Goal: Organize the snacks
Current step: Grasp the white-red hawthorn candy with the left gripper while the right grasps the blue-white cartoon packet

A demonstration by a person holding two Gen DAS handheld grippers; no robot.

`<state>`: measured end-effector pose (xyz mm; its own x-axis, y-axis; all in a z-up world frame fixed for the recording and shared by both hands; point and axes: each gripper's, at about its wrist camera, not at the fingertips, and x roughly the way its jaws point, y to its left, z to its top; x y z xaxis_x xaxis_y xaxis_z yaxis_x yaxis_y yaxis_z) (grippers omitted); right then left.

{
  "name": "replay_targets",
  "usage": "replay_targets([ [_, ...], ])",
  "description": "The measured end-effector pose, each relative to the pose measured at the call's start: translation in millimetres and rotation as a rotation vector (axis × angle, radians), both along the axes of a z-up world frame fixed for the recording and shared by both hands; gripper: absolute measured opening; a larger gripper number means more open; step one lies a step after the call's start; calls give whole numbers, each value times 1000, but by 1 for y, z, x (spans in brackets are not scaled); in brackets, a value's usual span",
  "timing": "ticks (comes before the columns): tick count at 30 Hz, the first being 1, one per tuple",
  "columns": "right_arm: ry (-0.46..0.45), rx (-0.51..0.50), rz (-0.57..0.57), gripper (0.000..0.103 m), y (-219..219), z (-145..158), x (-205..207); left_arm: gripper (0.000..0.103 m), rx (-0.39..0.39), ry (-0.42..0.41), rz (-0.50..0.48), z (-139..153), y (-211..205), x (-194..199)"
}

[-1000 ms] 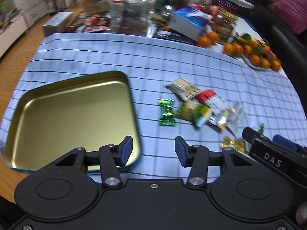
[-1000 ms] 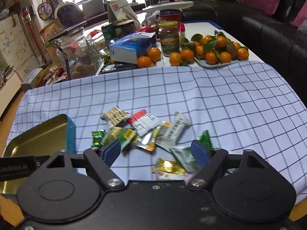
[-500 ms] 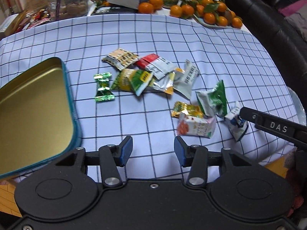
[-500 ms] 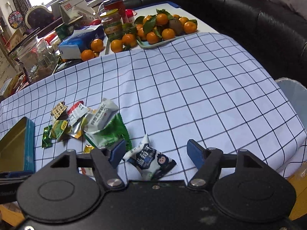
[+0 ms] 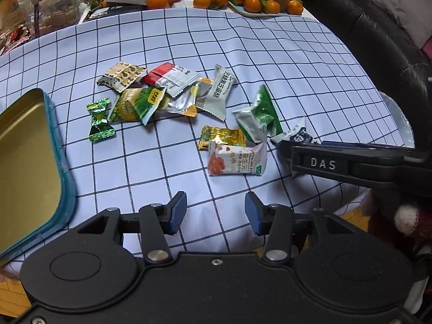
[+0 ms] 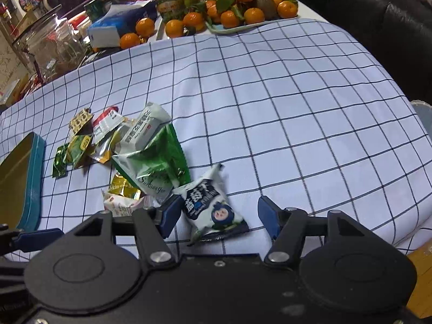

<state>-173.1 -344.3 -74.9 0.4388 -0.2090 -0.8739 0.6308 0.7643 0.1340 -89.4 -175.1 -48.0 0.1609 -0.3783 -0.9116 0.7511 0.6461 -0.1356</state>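
Several snack packets lie on the checked cloth (image 5: 243, 54). A gold tin tray (image 5: 24, 159) with a teal rim lies at the left; it also shows in the right wrist view (image 6: 19, 178). My right gripper (image 6: 218, 218) is open, its jaws on either side of a white and dark blue packet (image 6: 213, 208). A green and white packet (image 6: 156, 167) lies just beyond it. My left gripper (image 5: 216, 212) is open and empty above the cloth, short of an orange and white packet (image 5: 236, 162). The right gripper's finger (image 5: 337, 162) crosses the left wrist view over the blue packet (image 5: 299, 135).
A plate of oranges (image 6: 243, 8), a tissue box (image 6: 116, 24), jars (image 6: 54, 46) and clutter stand at the back of the table. A black sofa (image 5: 378, 27) runs along the right. The cloth's front edge (image 6: 405, 243) drops off close to the grippers.
Both grippers have swung right and moved closer to the packets. The right gripper has come down around the white and blue packet. The tray has slid to the left edge of both views.
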Motion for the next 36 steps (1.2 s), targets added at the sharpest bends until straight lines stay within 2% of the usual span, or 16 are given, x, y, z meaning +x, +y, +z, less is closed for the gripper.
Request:
replay_targets([
  [1,-1,1,7,63,1,-1,1,53,3,1,-3,-1,-1,0],
  [3,-5,6,37,51,4,-1,4,53,0,6,-7,-3,-3,-1],
  [5,-1,5,64,45,7,0,5,53,-3,9,-10,-4,-5,-1],
  [8,-1,9,76,42,7,0,6,53,-10,23,-11,-7,-8,0],
  [9,-9,25,80,34,6,0,6,53,-15,31,-10,-8,-9,0],
  [11,-15,61,82,25,3,-1,6,53,-26,44,-4,-9,-12,1],
  [17,-37,75,-13,24,-13,-3,-1,53,-63,48,13,-10,-23,1],
  [20,-55,92,-54,24,-22,-4,-4,54,-69,24,30,-11,-31,0],
  [25,-72,104,-57,24,-27,-5,-9,55,-47,1,71,-17,-42,1],
  [32,-85,124,-60,26,-31,-6,-12,61,-3,-39,73,-25,-51,-2],
  [36,-83,124,-62,26,-30,-6,-10,59,-23,-14,87,-26,-46,2],
])
